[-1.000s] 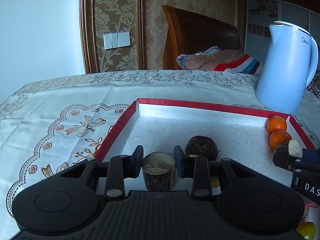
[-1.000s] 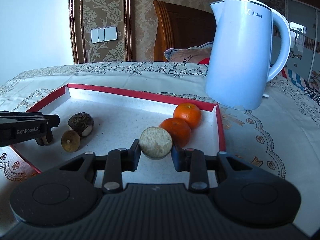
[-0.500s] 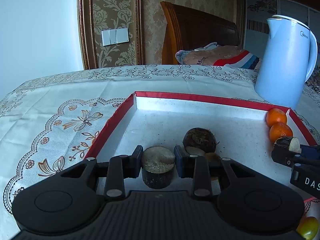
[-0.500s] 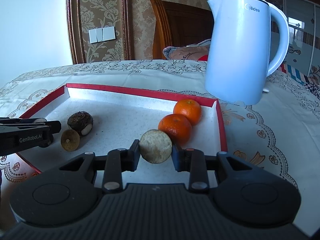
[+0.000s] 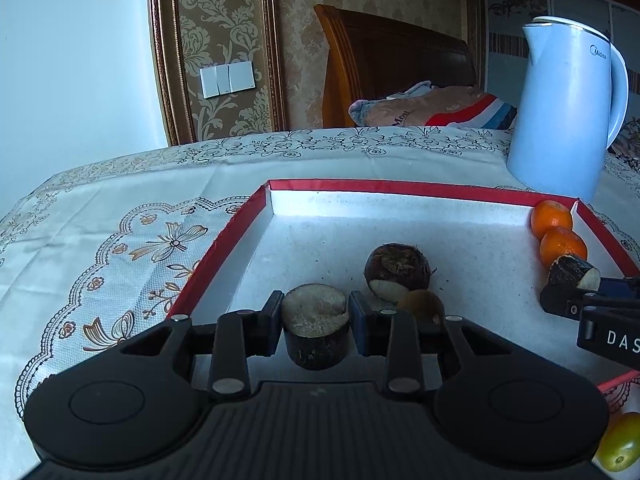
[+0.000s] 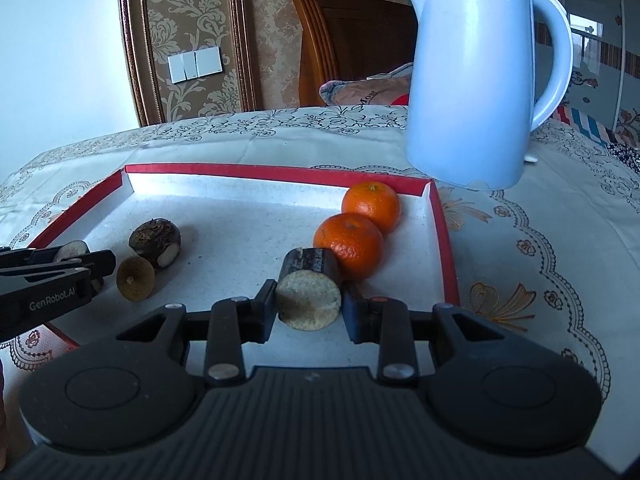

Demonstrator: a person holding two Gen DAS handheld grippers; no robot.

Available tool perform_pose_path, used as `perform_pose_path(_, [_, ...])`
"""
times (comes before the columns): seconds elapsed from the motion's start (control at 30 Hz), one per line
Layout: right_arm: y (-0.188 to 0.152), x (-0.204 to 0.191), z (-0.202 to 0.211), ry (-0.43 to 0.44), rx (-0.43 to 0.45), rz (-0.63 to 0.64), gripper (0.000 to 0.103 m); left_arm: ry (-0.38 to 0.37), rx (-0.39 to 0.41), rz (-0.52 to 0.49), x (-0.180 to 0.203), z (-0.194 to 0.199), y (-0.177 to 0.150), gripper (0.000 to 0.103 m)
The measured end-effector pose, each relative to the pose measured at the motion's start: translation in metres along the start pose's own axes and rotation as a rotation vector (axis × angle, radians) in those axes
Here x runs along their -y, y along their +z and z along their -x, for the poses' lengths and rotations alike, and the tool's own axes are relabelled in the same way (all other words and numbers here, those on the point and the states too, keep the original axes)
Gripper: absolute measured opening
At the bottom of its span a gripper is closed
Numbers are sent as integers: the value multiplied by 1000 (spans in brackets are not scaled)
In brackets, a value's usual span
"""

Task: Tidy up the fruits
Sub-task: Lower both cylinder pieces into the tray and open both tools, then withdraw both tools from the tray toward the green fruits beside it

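Note:
A red-rimmed tray [image 5: 400,188] [image 6: 280,170] holds two tangerines [image 6: 370,204] [image 6: 348,244], a dark water chestnut [image 5: 396,268] and a small brown fruit [image 5: 422,304]. My left gripper [image 5: 316,306] is over the tray's near left. Its jaws are opening around an upright dark-skinned cane stub [image 5: 316,348] that stands on the tray floor, with a sliver of gap at the right pad. My right gripper [image 6: 309,292] is shut on a second cane stub [image 6: 308,300] just in front of the nearer tangerine, its pale cut face towards me.
A pale blue kettle [image 6: 472,80] stands on the patterned tablecloth behind the tray's far right corner. A yellow-green fruit [image 5: 620,446] lies on the cloth outside the tray's near right. A wooden chair with cushions [image 5: 432,108] is beyond the table.
My left fingers have eased slightly apart around their stub. The stub in my right gripper has tipped, so its dark bark now shows above the cut face. Both hands have barely shifted.

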State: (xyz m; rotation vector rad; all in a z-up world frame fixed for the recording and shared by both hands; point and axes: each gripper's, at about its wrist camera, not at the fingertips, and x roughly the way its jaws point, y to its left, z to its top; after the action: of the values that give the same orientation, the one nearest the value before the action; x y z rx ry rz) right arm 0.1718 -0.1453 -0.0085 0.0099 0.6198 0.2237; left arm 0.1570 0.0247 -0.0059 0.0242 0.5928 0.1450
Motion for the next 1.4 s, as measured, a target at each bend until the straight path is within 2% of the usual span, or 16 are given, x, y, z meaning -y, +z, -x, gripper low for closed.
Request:
perform_pose_path(0.07, [0,0,0,-3,1,-2,30,-9,-8,-11,3,0,-1,43])
perform_pose_path(0.17, [-1,0,1,-13,4,-1,36,-7,-2,-24,5,2,-2,44])
perform_pose_path(0.3, [-3,0,2,-10,6,2,38,-9,-8,-12,3,2,-3,46])
perform_pose_path(0.4, [-5,-3,4,-3,11,18,45,-11,-6,-4,1,4,-4,46])
perform_pose_path(0.47, [-6,-5,8,-15,26,25,59,-13,-3,-6,1,5,-4,48])
perform_pose_path(0.53, [-7,-3,11,-17,37,17,61,-13,6,-7,1,8,-6,57])
perform_pose_path(0.57, [-7,-2,12,-13,37,8,61,-12,14,-7,1,10,-6,58])
perform_pose_path(0.7, [-9,4,14,-11,32,-12,63,-11,36,-9,0,17,-8,58])
perform_pose_path(0.87, [-14,3,23,-22,58,-1,77,-15,52,9,-3,28,-11,58])
perform_pose_path(0.93, [-17,2,27,-27,71,7,78,-17,58,19,-6,32,-12,64])
perform_pose_path(1.1, [-21,5,38,-19,97,-4,78,-20,97,31,-10,48,-18,65])
perform_pose_path(1.23, [-26,11,48,-2,111,-34,82,-52,118,44,-13,65,-25,65])
perform_pose_path(1.4, [-34,15,68,25,154,-46,82,-115,128,22,-11,86,-39,65])
